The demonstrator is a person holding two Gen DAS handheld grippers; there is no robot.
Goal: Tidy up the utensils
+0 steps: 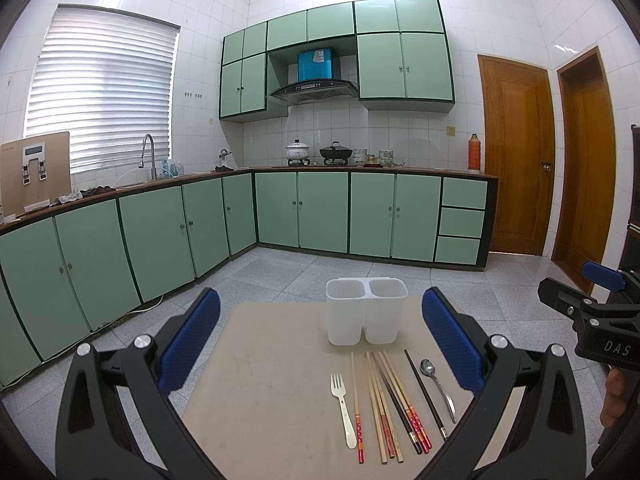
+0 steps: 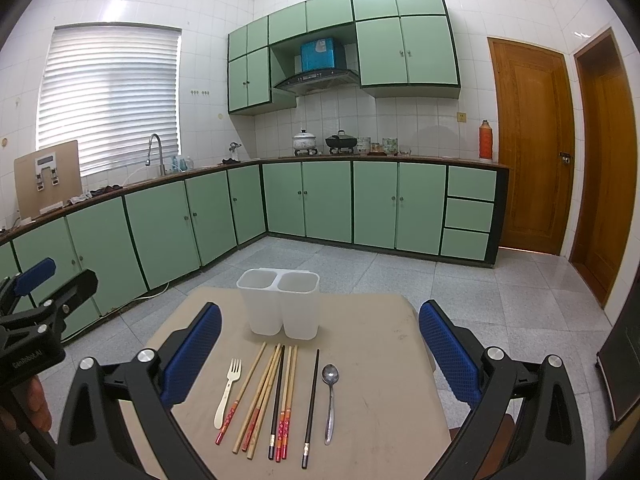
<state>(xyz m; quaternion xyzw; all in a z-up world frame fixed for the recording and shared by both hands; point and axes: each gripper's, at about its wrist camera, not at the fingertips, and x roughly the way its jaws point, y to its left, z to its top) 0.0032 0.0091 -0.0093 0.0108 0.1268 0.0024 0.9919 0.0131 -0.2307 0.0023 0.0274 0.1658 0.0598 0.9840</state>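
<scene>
Both tongs hang wide open over the near edge of the worktop (image 2: pixel 380 344), the left tongs (image 1: pixel 320 336) and right tongs (image 2: pixel 320 344) each holding nothing. Toward the far edge stands a white two-compartment holder (image 2: pixel 280 300), upright. Just in front of it, nearer the camera, the utensils lie in a row pointing at it: a pale fork (image 2: pixel 228 390) leftmost, then chopsticks (image 2: pixel 276 396) in wood and black, then a metal spoon (image 2: pixel 330 396) rightmost.
</scene>
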